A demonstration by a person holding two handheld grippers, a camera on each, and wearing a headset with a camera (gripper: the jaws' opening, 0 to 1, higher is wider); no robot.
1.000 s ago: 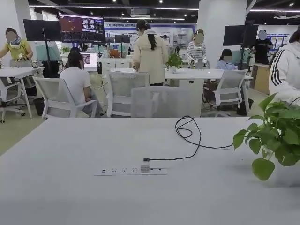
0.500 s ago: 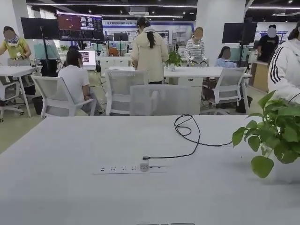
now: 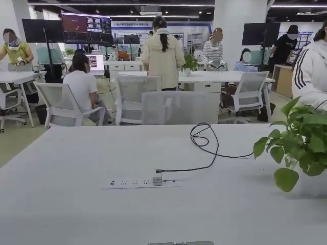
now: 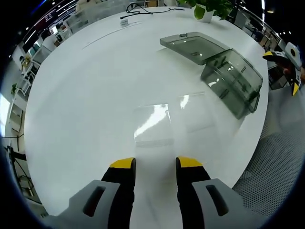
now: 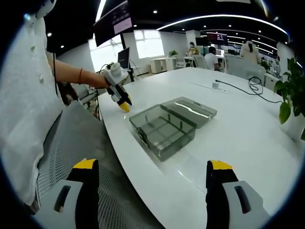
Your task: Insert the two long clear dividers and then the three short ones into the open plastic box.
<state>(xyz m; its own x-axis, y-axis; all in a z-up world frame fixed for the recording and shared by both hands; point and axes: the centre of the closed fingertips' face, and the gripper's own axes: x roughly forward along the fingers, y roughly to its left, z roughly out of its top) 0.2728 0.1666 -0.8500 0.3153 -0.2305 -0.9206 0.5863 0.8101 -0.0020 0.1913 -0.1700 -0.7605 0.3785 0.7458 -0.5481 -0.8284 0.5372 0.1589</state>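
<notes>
- Nearest, the left gripper (image 4: pixel 156 164): jaws a narrow gap apart, nothing between them, out over the white counter (image 4: pixel 86 105).
- Likewise near, the right gripper (image 5: pixel 152 167): jaws spread wide and empty, off the counter's edge above a mesh chair (image 5: pixel 71 138).
- Just ahead of the left jaws, flat on the counter: faint glassy sheets (image 4: pixel 152 125), probably the dividers, too washed out by glare to count.
- Past those, close to the counter's edge: a smoky see-through box (image 5: pixel 159 131), open, its lid (image 5: pixel 196 109) lying flat against the far side.
- Farther along the counter: a white power strip (image 3: pixel 140 183) with a black cable (image 3: pixel 209 150) plugged in and looped behind it.
- At the right, a leafy plant (image 3: pixel 301 143).
- Beyond the counter: grey chairs (image 3: pixel 176 108), other desks, and people seated and standing.
</notes>
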